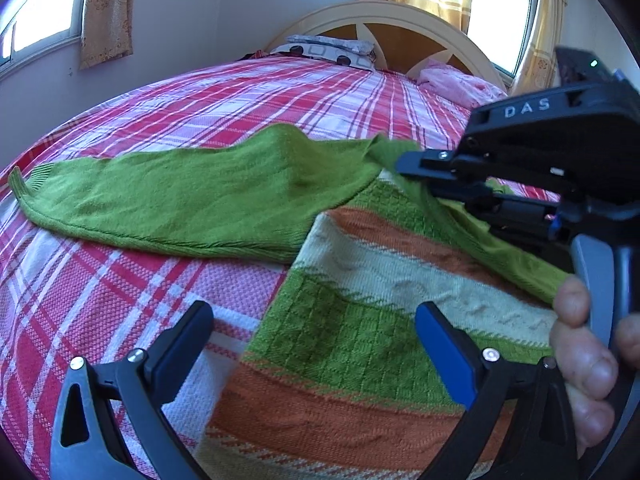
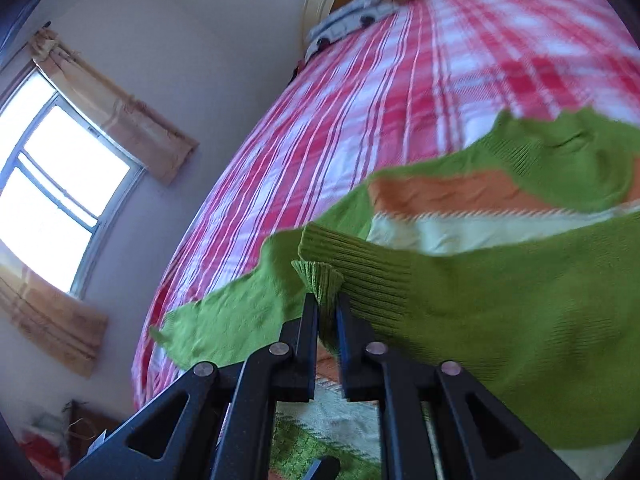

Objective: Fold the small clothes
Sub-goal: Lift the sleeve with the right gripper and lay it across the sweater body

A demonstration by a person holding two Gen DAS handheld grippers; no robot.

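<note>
A small knit sweater (image 1: 360, 280) with green, orange and cream stripes lies on the bed. Its left green sleeve (image 1: 168, 200) lies stretched out to the left. My left gripper (image 1: 316, 336) is open and empty, low over the sweater's lower left body. My right gripper (image 1: 416, 176) shows at the right in the left wrist view, shut on the ribbed cuff of the other green sleeve and holding it lifted over the sweater's body. In the right wrist view the right gripper (image 2: 326, 304) pinches that ribbed cuff (image 2: 320, 276), and the sleeve (image 2: 500, 312) hangs from it.
The bed has a red, pink and white plaid cover (image 1: 120, 292). Pillows (image 1: 332, 50) and pink cloth (image 1: 460, 80) lie by the curved headboard (image 1: 384, 20). Curtained windows (image 2: 60, 180) are in the walls around.
</note>
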